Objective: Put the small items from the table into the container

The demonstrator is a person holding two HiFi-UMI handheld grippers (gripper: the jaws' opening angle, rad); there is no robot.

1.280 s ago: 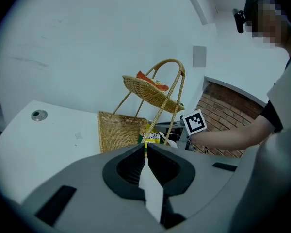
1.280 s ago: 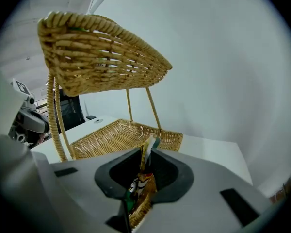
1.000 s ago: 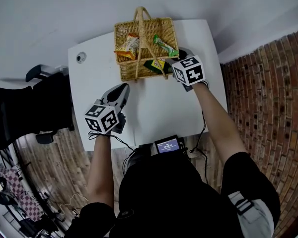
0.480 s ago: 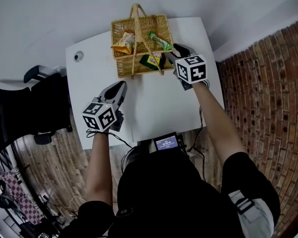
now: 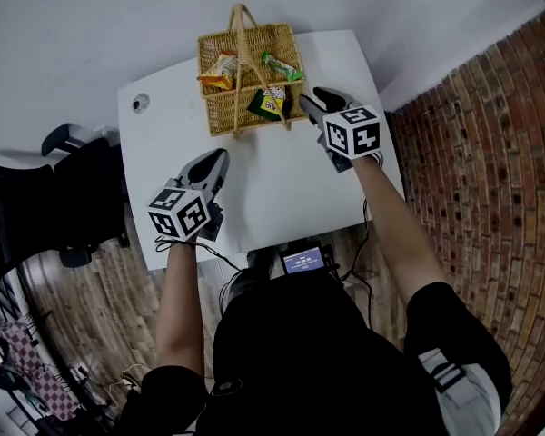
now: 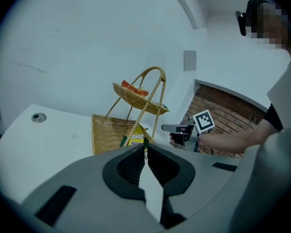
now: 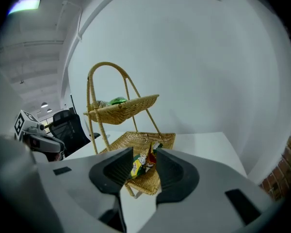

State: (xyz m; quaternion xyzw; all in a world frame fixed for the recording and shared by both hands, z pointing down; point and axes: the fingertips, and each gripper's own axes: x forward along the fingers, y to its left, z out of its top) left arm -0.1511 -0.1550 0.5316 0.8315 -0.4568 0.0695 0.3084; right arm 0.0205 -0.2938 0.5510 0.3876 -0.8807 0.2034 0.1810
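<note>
Pretty much wrapped up, going by what can be seen. Three snack packets are already parked in the basket (image 5: 222, 118): an orange packet (image 5: 218, 69) and a green packet (image 5: 280, 64) on the upper tier, and a yellow packet (image 5: 271, 103) down in the lower tray. Nothing loose is spotted on the counter (image 5: 282, 180), just a round cable hole (image 5: 141, 104) near its far left corner. The left claw (image 5: 218, 158) is held pinched fully together over the counter, with nothing in it. The right claw (image 5: 311, 101) is held just beside the lower tray, jaws apart and closing, nothing caught between them; the yellow packet is only seen past the gap. Little, if anything, seems left to be moved.
</note>
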